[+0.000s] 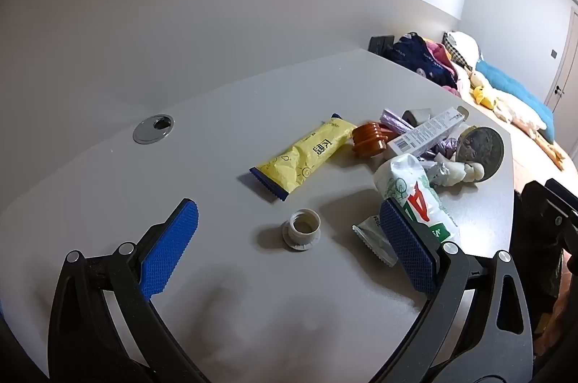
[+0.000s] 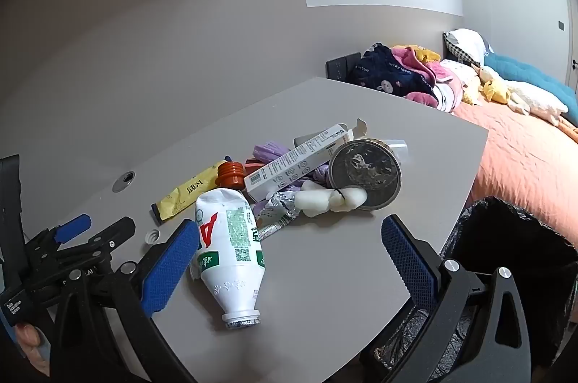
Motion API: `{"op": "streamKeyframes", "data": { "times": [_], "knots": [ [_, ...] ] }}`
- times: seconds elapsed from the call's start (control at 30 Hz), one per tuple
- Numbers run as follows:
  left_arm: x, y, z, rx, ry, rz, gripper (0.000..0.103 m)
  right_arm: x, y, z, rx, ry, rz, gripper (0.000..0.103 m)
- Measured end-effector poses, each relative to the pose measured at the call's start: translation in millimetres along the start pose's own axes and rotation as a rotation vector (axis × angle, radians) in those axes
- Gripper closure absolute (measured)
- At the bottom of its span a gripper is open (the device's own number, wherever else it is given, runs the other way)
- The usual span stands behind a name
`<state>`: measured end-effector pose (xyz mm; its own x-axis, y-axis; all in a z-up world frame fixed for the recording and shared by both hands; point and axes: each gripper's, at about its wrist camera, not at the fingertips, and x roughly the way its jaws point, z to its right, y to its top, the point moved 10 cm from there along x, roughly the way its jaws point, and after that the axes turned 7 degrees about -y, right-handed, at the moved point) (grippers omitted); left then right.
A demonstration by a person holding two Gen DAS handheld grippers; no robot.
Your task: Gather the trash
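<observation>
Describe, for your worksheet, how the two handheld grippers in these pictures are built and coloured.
The left gripper and the right gripper look alike: black curved plastic arms with cut-out openings, silver round pivot pins, and two flat blue finger pads with a fine diamond-grid texture. In the right wrist view the left one's black handle carries small white lettering, too blurred to read.

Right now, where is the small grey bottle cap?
In the left wrist view the grey cap sits open side up on the table, between the open left gripper fingers, below the yellow wrapper.
</observation>
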<state>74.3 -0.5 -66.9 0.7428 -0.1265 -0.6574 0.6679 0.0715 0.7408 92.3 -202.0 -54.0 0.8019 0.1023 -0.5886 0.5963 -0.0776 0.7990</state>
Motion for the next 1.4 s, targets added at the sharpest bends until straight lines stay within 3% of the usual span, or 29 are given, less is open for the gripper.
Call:
{"op": "streamKeyframes", "data": {
  "times": [0.43, 0.93, 1.4],
  "knots": [
    [1.5, 0.2, -1.8, -0.010, -0.014, 0.006, 0.006, -2.4, -1.7, -2.5, 0.001, 0.031, -0.001, 0.003],
    [-1.0, -0.8, 3.1, 0.003, -0.010, 0.004, 0.006, -4.6, 0.0, -1.1, -0.012, -0.004, 0.011, 0.003],
    [-0.7, -0.5, 2.8, 0.003, -0.009, 0.003, 0.006, -4.9, -0.4, -2.8, -0.006, 0.017, 0.007, 0.003]
  ]
}}
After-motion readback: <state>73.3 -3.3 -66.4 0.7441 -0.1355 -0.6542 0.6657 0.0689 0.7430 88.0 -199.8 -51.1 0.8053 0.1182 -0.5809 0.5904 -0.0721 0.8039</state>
